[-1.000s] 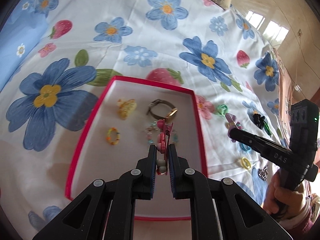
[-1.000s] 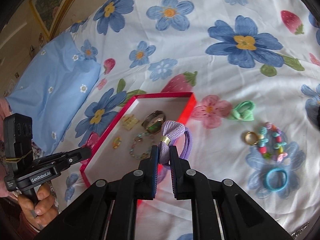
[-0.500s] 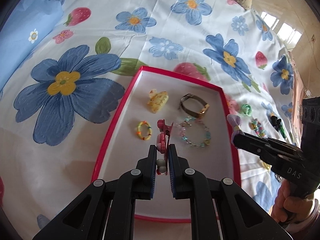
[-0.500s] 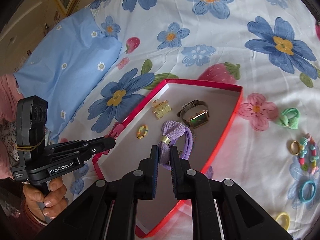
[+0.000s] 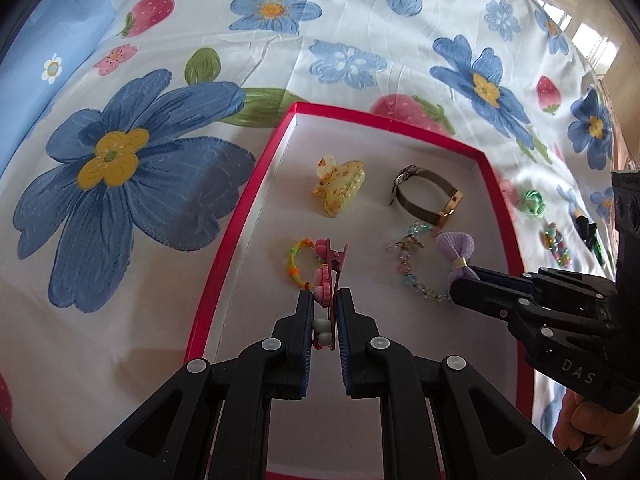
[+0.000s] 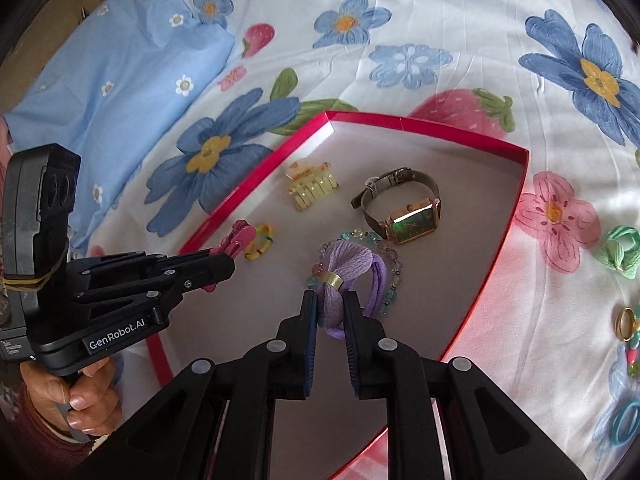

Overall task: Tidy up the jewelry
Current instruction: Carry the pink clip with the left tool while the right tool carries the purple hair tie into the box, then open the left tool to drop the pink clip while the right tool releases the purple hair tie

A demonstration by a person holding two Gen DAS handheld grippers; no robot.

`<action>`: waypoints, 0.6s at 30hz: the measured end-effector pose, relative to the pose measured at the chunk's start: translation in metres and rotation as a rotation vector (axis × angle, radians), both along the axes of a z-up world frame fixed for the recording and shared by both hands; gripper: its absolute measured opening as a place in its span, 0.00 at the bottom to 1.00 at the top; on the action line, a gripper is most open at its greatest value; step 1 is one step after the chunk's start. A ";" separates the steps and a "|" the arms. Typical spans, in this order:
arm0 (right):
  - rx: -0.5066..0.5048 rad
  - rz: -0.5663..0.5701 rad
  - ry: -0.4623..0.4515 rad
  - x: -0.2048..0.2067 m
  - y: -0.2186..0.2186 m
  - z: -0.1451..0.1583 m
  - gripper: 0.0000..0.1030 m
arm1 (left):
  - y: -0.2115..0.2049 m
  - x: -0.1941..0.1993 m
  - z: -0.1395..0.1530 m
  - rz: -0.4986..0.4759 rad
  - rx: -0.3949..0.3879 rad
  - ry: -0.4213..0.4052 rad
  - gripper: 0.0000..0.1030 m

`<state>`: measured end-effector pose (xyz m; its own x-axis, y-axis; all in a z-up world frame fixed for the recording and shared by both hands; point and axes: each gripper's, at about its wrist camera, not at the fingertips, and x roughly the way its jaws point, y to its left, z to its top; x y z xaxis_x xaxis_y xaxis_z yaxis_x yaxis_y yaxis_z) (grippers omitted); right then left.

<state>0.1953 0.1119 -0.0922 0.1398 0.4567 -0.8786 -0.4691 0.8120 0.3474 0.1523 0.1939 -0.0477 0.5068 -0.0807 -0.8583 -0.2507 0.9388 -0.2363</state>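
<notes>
A red-rimmed tray (image 5: 256,184) (image 6: 516,200) lies on the flowered bedsheet. In it are a yellow claw clip (image 5: 338,188) (image 6: 310,186), a watch (image 5: 428,196) (image 6: 404,212), a beaded bracelet (image 5: 412,272) (image 6: 390,276) and a small colourful ring (image 5: 298,264) (image 6: 260,242). My left gripper (image 5: 325,300) (image 6: 224,260) is shut on a pink hair clip (image 5: 328,268) (image 6: 236,238), held over the tray's left part beside the ring. My right gripper (image 6: 331,300) (image 5: 460,280) is shut on a purple hair tie (image 6: 348,264) (image 5: 456,250), held over the bracelet.
Right of the tray on the sheet lie a green hair tie (image 6: 620,250) (image 5: 532,202), a gold ring (image 6: 625,324), a bead bracelet (image 5: 556,242), a blue hair tie (image 6: 624,424) and a black clip (image 5: 586,230). A blue pillow (image 6: 108,76) lies at the left.
Both grippers have moved closer in over the tray with their loads. The right gripper now hangs above the beaded bracelet; the left one sits lower beside the small ring.
</notes>
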 end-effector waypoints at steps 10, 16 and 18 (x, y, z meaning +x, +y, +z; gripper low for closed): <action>0.003 0.012 0.004 0.000 0.000 -0.002 0.19 | 0.000 0.007 -0.014 0.005 -0.007 0.020 0.12; 0.016 -0.006 -0.002 0.000 -0.004 0.001 0.24 | 0.002 0.002 -0.011 0.017 -0.008 0.008 0.22; 0.024 -0.014 -0.006 -0.001 -0.006 0.004 0.25 | 0.003 0.000 -0.009 0.019 -0.009 0.002 0.22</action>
